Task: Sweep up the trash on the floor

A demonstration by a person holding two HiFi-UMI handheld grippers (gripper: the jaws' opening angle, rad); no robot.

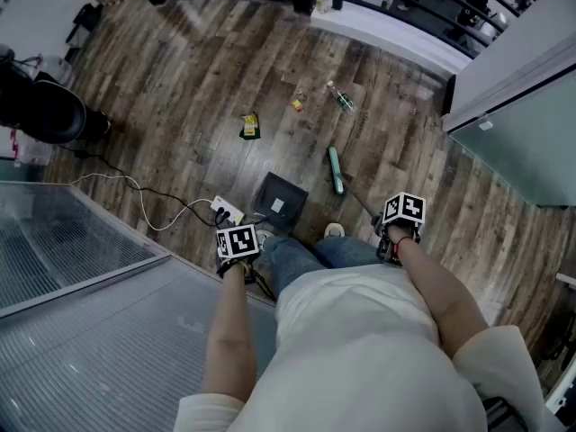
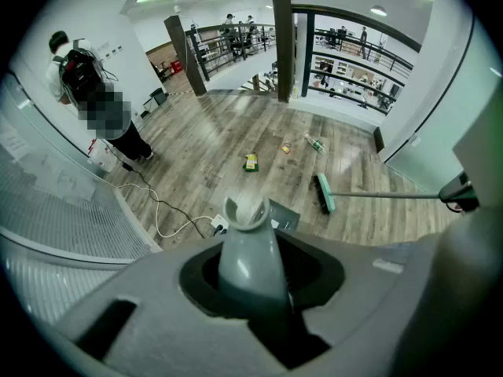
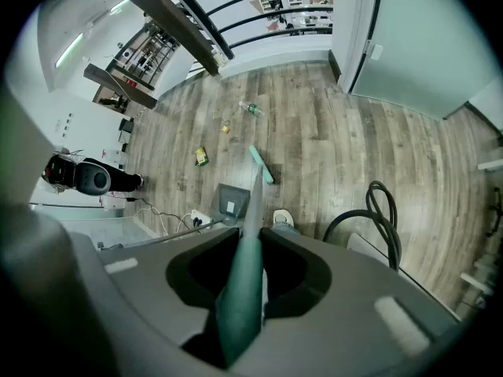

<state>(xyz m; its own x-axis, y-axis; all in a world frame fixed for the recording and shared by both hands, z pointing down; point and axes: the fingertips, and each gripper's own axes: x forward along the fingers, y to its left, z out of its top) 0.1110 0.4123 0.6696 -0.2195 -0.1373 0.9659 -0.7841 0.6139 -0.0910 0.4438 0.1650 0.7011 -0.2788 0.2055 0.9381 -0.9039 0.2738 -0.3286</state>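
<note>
Trash [image 1: 250, 126] is lying scattered on the wood floor [image 1: 180, 97], railing [image 2: 338, 49] running beyond. Left hand-held gripper [image 2: 251, 277] is clamping the dustpan [image 1: 279, 202] handle, right hand-held gripper [image 3: 245, 289] squeezing the broom [image 1: 336, 169].

**Counts.** You are holding two grippers: the left gripper [image 2: 253, 281] and the right gripper [image 3: 245, 281]. You are working with one broom [image 1: 336, 170] and one dustpan [image 1: 280, 200]. You are facing three clearly visible pieces of trash lying on the floor [image 1: 198, 88]: one yellow packet [image 1: 250, 126], one small yellow scrap [image 1: 296, 104] and one bottle [image 1: 342, 100]. One power strip [image 1: 227, 211] and one white cable [image 1: 135, 190] are also lying there. One shoe [image 1: 334, 230] is showing. One person [image 2: 130, 136] is standing in the distance.
</note>
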